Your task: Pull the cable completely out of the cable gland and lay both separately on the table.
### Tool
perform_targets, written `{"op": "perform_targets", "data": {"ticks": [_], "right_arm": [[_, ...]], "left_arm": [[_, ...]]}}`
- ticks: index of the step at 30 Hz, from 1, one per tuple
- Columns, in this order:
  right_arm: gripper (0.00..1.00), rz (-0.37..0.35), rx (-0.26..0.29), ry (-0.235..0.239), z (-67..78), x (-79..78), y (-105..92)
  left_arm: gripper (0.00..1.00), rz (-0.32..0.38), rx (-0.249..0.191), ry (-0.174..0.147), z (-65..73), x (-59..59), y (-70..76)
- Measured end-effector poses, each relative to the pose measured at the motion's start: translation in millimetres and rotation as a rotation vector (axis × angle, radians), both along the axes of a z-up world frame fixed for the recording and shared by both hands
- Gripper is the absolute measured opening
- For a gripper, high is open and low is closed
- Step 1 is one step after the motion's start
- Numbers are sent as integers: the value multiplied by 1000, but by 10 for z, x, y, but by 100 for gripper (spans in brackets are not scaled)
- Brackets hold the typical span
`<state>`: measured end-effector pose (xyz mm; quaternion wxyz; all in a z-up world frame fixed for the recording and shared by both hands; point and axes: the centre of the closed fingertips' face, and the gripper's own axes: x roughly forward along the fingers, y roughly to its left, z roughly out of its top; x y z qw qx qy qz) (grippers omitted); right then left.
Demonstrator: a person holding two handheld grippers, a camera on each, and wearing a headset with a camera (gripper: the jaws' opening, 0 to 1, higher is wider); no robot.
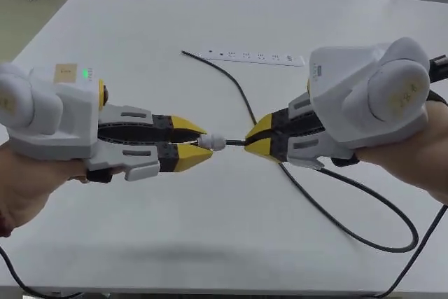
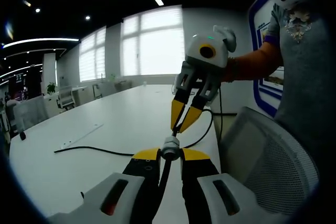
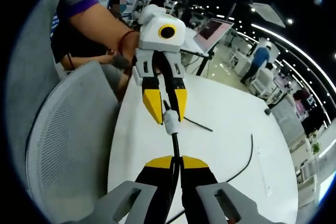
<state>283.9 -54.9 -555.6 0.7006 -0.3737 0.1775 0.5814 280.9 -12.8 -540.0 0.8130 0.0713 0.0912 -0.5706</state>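
Above the white counter, on the left, the left tool is clamped on the white cable gland, which pokes out past its yellow tips, clear of the surface. A short stretch of black cable runs from the gland straight into the right tool, whose jaws are closed on it just beside the gland. The cable is not yet out of the gland. The rest of it trails over the counter towards a white power strip.
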Motion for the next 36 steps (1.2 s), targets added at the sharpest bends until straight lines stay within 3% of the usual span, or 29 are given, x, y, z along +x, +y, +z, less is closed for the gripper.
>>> {"op": "perform_targets", "data": {"ticks": [20,27,36], "right_arm": [[0,-86,-133,50,-533,123,-585],[0,-111,-162,73,-672,159,-720],[0,-116,-189,72,-785,180,-777]], "left_arm": [[15,17,-11,13,1,53,63],[15,25,-39,23,41,53,77],[15,8,-37,29,22,1,17]]}}
